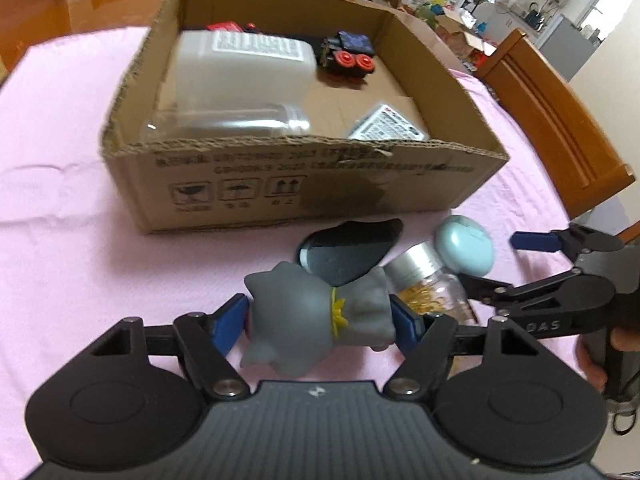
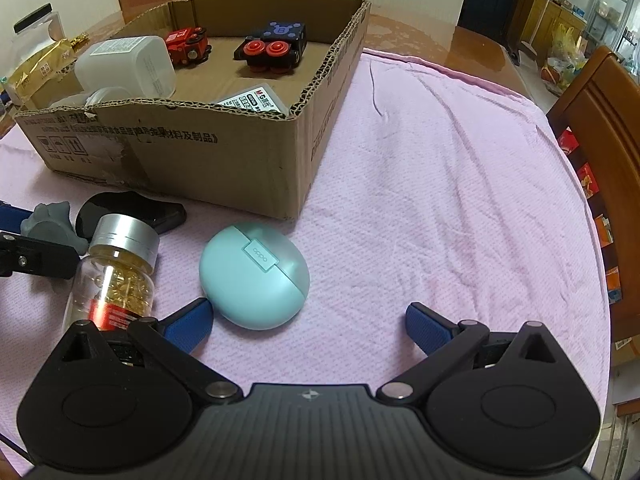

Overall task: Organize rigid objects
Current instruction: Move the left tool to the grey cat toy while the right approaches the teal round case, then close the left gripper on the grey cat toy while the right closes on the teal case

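Before one box (image 1: 280, 184), left fingers (image 1: 230, 322) clamp one cat toy (image 1: 316, 320) (seemingly pressing); right fingers (image 2: 188, 326) spread.

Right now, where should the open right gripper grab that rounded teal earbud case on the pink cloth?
Probably across the rounded teal earbud case's middle, from above. It lies flat and smooth, sloping away at the edges, and its widest part looks narrower than the open right gripper's jaws.
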A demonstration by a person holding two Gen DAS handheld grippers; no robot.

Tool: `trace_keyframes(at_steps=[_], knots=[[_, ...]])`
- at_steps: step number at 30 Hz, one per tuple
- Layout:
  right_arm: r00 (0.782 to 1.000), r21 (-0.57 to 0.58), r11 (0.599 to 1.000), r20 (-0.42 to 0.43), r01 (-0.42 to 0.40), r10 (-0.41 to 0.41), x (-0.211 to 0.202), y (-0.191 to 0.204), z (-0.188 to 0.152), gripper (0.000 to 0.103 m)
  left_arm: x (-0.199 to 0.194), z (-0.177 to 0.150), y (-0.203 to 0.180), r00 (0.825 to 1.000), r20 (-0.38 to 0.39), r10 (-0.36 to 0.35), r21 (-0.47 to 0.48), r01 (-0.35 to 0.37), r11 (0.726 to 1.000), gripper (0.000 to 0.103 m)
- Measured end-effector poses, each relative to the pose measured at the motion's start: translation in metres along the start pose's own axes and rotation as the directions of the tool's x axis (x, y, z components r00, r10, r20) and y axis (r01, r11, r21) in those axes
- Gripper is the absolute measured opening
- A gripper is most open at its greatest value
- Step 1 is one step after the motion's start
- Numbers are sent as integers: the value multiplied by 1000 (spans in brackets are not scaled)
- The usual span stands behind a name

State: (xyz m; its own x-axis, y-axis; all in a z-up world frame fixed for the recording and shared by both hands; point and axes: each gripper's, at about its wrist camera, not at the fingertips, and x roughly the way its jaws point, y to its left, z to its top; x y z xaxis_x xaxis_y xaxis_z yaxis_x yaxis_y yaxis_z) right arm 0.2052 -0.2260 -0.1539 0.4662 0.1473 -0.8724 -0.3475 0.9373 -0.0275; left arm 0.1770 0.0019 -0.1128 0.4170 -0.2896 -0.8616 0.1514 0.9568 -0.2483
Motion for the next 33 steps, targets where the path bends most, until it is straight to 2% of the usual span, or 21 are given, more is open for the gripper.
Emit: trace_keyframes(at_steps=[3, 5, 7, 10, 12, 19, 23, 28, 33], knots=[[1000, -3, 1000, 5, -2, 2, 0, 0, 0, 103, -6, -1, -2, 995, 13, 100, 85, -101, 991, 73], [1000, -3, 1000, 6, -1, 1, -1, 0, -1, 103, -8, -4, -5, 984, 40, 175, 164, -179, 970, 73], [1000, -4, 1000, 6, -2, 2, -1, 0, -1, 103, -6, -7, -6, 976, 48, 211, 216, -216, 952, 74], [1000, -3, 1000, 7, -1, 1, -1, 0, -1, 103, -1, -11, -2, 978, 46, 205, 194, -210, 958, 76], [1000, -2, 1000, 7, -1, 1, -1, 0, -1, 103, 1, -13, 1, 977, 50, 208, 172, -213, 962, 84], [1000, -2, 1000, 12, -1, 1, -1, 0, -1, 103, 5, -17, 8, 979, 50, 200, 137, -205, 969, 87], [1000, -10, 1000, 18, -5, 6, -1, 2, 1, 103, 7, -18, 8, 977, 49, 209, 147, -214, 966, 95], [997, -103, 993, 35, -58, 62, 1, 8, 7, 99, 10, -17, 9, 978, 43, 202, 155, -206, 966, 98], [986, -260, 953, 10, -157, 165, 4, 6, 21, 90, 11, -17, 11, 979, 40, 202, 156, -206, 966, 101]])
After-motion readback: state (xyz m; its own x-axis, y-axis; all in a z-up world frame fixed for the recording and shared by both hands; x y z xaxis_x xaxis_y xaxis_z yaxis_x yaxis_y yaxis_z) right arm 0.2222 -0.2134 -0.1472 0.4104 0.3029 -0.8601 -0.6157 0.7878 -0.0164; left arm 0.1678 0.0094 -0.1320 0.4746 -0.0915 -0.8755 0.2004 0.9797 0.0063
